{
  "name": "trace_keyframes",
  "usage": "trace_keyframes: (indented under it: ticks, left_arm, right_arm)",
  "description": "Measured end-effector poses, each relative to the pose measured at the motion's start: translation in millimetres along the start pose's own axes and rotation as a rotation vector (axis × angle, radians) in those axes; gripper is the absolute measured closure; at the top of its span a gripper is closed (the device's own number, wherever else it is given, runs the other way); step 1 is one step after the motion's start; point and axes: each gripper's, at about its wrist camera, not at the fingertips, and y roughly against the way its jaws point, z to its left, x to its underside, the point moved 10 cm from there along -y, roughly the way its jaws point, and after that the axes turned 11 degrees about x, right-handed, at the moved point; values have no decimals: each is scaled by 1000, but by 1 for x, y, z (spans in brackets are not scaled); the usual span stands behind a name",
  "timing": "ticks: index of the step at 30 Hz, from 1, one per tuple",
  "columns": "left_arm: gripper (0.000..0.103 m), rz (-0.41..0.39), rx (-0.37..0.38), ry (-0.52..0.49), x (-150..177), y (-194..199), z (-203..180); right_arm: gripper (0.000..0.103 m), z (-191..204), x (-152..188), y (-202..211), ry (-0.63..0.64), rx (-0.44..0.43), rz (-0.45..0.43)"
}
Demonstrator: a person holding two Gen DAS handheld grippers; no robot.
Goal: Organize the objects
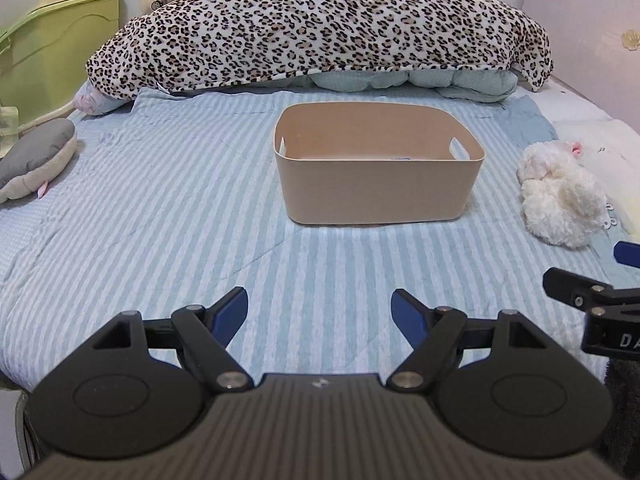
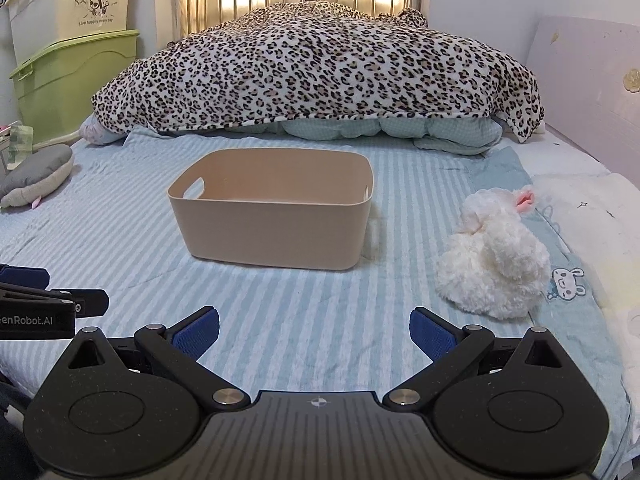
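Both wrist views low over bed, facing headboard; share bin [image 1: 378,184] [image 2: 272,216].
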Motion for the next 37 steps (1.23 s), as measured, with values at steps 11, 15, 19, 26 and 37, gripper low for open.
trace_keyframes:
  ticks: [11,15,19,26,37]
  left_arm:
    - [24,-5,19,-1,4,8,-6]
    - [24,-5,37,0,4,10,-9]
    - [24,-5,40,-9,5,12,-12]
    - [24,6,41,-18,7,10,-15]
    - [23,7,46,-24,7,10,-18]
  right_arm:
    - [0,1,4,5,18,5,2]
    - [0,0,6,5,18,4,5]
    - [0,2,5,7,22,2,3]
    - [0,2,5,8,22,-1,3]
    - [0,5,6,8,21,-5,5]
